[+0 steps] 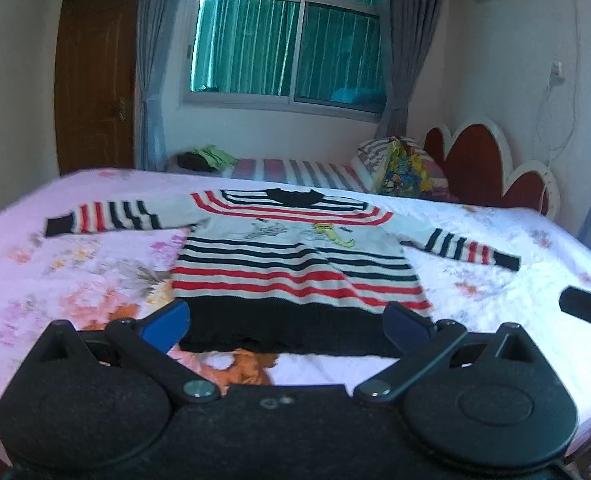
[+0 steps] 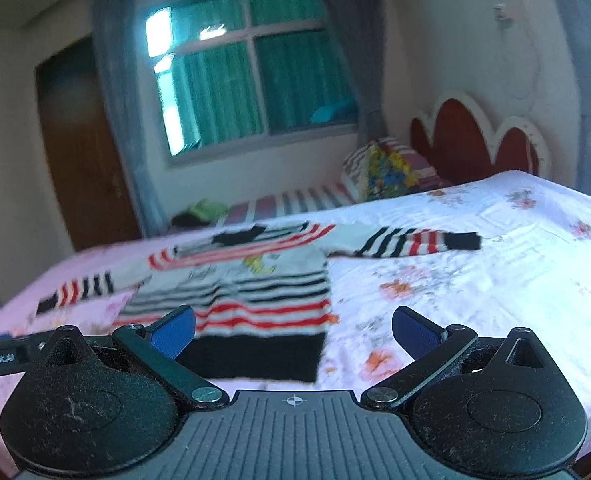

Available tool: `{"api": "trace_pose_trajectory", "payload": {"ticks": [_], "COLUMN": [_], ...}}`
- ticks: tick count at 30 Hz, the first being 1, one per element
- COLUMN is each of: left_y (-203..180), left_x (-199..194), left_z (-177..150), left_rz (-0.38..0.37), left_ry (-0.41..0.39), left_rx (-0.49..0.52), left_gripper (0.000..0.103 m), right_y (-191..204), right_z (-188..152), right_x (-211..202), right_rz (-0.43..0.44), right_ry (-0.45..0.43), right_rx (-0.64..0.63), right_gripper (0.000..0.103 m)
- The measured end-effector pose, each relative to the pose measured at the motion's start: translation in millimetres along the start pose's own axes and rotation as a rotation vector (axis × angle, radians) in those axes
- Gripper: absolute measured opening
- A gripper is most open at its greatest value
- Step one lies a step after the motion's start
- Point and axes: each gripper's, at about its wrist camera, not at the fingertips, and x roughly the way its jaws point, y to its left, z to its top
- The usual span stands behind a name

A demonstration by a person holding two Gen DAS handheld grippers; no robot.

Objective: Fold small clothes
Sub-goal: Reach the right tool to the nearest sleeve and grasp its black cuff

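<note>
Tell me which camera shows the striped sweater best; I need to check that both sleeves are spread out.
The left wrist view: the striped sweater lies centred and fairly sharp, flat on the bed, both sleeves out sideways. The right wrist view shows it off to the left and motion-blurred, though both sleeves are visible.

Sweater [image 1: 295, 264] [image 2: 251, 280]: small knit, white w/ red + navy stripes, black collar, cuffs, wide black hem band. Cartoon print on chest, partly yellow. Lies flat, front up, on bed [image 1: 75, 272] [image 2: 475, 280], unfolded, both sleeves spread straight out to sides, hem near bed's front edge, collar toward far edge.
</note>
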Motion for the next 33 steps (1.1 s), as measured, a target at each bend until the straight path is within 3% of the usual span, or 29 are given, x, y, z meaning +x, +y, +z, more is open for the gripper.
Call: {"api": "trace_pose_trajectory", "payload": {"ticks": [2, 7, 8, 9, 10, 12, 15, 19, 22, 26, 33], "left_y": [3, 1, 2, 2, 2, 7, 6, -1, -10, -18, -15], "left_x": [9, 44, 57, 70, 83, 109, 153, 213, 248, 287, 330], "left_z": [10, 33, 38, 43, 48, 60, 76, 88, 91, 92, 100], "left_rz": [-0.049, -0.056, -0.05, -0.03, -0.015, -0.033, 0.004, 0.024, 0.044, 0.08, 0.118], "left_ry": [0.003, -0.042, -0.035, -0.029, -0.021, -0.008, -0.006, 0.066, 0.098, 0.134, 0.195], "left_rx": [-0.04, -0.001, 0.002, 0.009, 0.015, 0.003, 0.006, 0.009, 0.057, 0.128, 0.098], "left_gripper": [0.103, 0.103, 0.103, 0.103, 0.102, 0.103, 0.103, 0.103, 0.103, 0.103, 0.103], "right_y": [-16, -57, -66, -73, -80, -104, -151, -227, -264, -296, -313], "right_z": [5, 22, 28, 34, 40, 53, 73, 83, 86, 78, 55], "right_x": [7, 45, 58, 70, 86, 120, 173, 250, 288, 322, 368], "right_rz": [-0.029, -0.08, -0.09, -0.103, -0.128, -0.147, -0.161, -0.215, -0.264, -0.27, -0.219], "right_ry": [-0.007, -0.026, -0.035, -0.035, -0.026, -0.024, -0.022, 0.024, 0.035, 0.06, 0.116], "right_rx": [0.023, 0.087, 0.095, 0.099, 0.11, 0.168, 0.322, 0.541, 0.599, 0.698, 0.849], "right_gripper": [0.103, 0.102, 0.096, 0.066, 0.056, 0.056, 0.056, 0.056, 0.056, 0.056, 0.056]}}
